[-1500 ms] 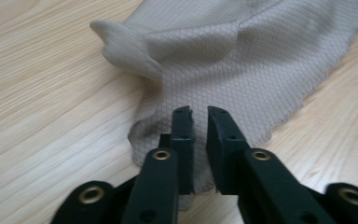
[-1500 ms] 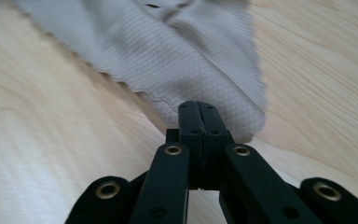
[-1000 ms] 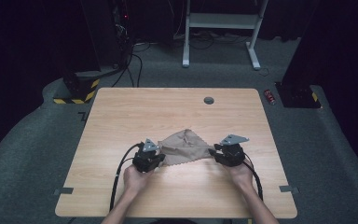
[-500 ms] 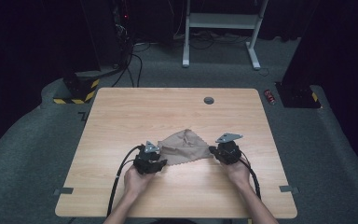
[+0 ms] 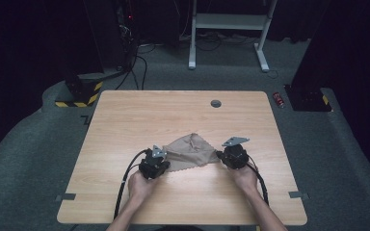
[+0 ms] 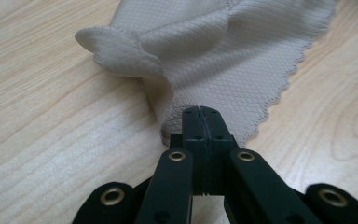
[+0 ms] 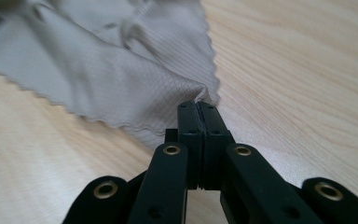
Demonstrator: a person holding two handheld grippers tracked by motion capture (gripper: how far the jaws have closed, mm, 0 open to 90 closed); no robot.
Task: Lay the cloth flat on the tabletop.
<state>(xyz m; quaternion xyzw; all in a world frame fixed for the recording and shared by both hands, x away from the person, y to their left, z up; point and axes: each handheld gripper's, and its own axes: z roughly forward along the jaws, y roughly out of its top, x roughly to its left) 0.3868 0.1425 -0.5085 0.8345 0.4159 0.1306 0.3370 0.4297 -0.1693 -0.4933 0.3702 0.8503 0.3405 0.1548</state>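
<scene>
A beige cloth (image 5: 192, 150) lies crumpled on the wooden table (image 5: 173, 110), stretched between the two grippers. My left gripper (image 5: 166, 158) pinches the cloth's near left corner. In the left gripper view the jaws (image 6: 200, 113) have just closed and stand pressed together on the cloth (image 6: 223, 56), which bunches up behind them. My right gripper (image 5: 220, 155) holds the right corner. In the right gripper view its jaws (image 7: 198, 106) have also just closed on the scalloped edge of the cloth (image 7: 121, 60). A hand holds each gripper from the near side.
A round grommet hole (image 5: 216, 103) sits near the table's far edge. Grey tape tabs (image 5: 296, 195) mark the near corners. On the floor beyond are a red can (image 5: 279, 99), a yellow-black striped block (image 5: 77, 94) and a white desk frame (image 5: 231, 24).
</scene>
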